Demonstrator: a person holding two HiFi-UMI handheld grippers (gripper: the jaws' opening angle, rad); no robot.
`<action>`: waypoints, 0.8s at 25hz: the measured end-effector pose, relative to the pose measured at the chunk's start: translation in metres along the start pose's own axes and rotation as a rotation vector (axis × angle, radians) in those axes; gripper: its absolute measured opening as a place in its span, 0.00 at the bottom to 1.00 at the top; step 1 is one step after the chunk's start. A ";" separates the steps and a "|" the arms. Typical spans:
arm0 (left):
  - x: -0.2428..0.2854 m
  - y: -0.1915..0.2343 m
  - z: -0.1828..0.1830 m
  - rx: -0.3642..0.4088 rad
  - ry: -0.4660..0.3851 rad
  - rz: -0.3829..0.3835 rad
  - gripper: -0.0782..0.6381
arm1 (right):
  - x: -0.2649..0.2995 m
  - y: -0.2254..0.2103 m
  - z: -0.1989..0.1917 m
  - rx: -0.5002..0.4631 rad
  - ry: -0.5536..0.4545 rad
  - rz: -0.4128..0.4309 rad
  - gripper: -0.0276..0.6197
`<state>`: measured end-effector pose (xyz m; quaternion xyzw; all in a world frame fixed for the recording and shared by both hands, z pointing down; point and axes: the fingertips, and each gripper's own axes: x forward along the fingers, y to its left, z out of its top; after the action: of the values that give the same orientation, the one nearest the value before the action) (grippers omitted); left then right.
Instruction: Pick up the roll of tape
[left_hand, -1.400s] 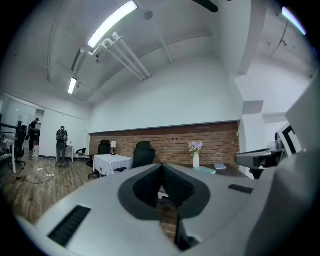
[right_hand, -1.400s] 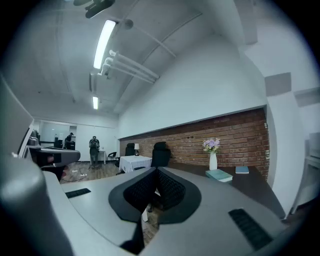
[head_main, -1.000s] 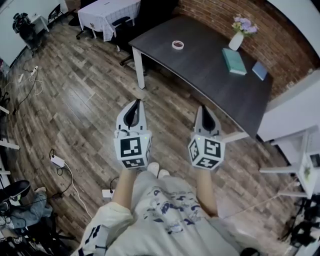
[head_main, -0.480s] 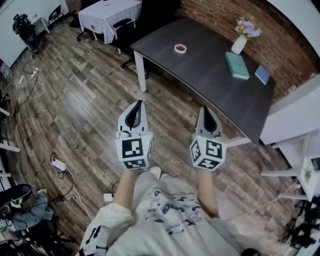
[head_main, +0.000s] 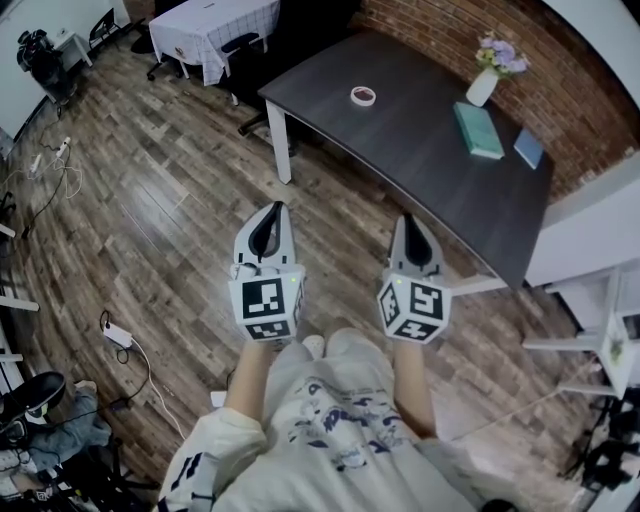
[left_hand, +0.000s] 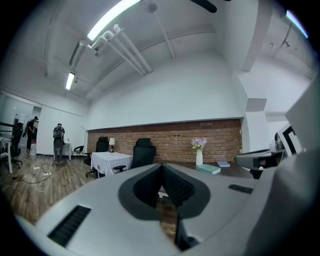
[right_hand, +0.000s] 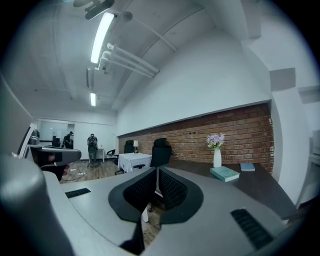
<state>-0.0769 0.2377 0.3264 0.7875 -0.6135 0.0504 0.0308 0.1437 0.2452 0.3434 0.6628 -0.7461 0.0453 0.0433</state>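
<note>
The roll of tape (head_main: 362, 95) lies flat on the dark table (head_main: 420, 160), near its upper left end, in the upper middle of the head view. It is alone there, with bare tabletop all round it. Farther right on the same table stand a white vase (head_main: 481, 88) of pale purple flowers (head_main: 501, 55), a teal book (head_main: 478, 130) just below the vase, and a smaller blue book (head_main: 527, 148) to the right of it. All three are well apart from the tape. A brick wall (head_main: 440, 25) runs behind the table, and a white table leg (head_main: 284, 150) shows at its left corner.

Both grippers are held side by side over the wooden floor (head_main: 150, 200), in the lower middle of the frame, well short of the table and far from the tape. The left gripper (head_main: 272, 207) has its jaws pressed together with nothing between them, and the right gripper (head_main: 409, 217) is the same, closed and empty. Each carries a cube with square markers at its back end, above the person's patterned shirt (head_main: 330, 420).

At the upper left stands a second table under a white cloth (head_main: 215, 28), with dark chairs (head_main: 245, 50) beside it. A white power strip (head_main: 117, 324) with its cord lies on the floor at the lower left.
</note>
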 end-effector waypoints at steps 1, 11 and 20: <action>0.003 0.002 -0.001 -0.001 0.004 0.000 0.11 | 0.003 0.000 0.000 -0.002 0.003 0.004 0.05; 0.058 0.015 -0.011 -0.021 0.031 0.010 0.11 | 0.061 -0.002 -0.006 -0.007 0.033 0.028 0.05; 0.153 0.034 0.002 -0.018 0.033 0.060 0.11 | 0.171 -0.021 0.007 -0.003 0.043 0.073 0.05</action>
<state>-0.0725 0.0817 0.3416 0.7674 -0.6368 0.0586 0.0466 0.1446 0.0734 0.3584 0.6339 -0.7689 0.0602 0.0585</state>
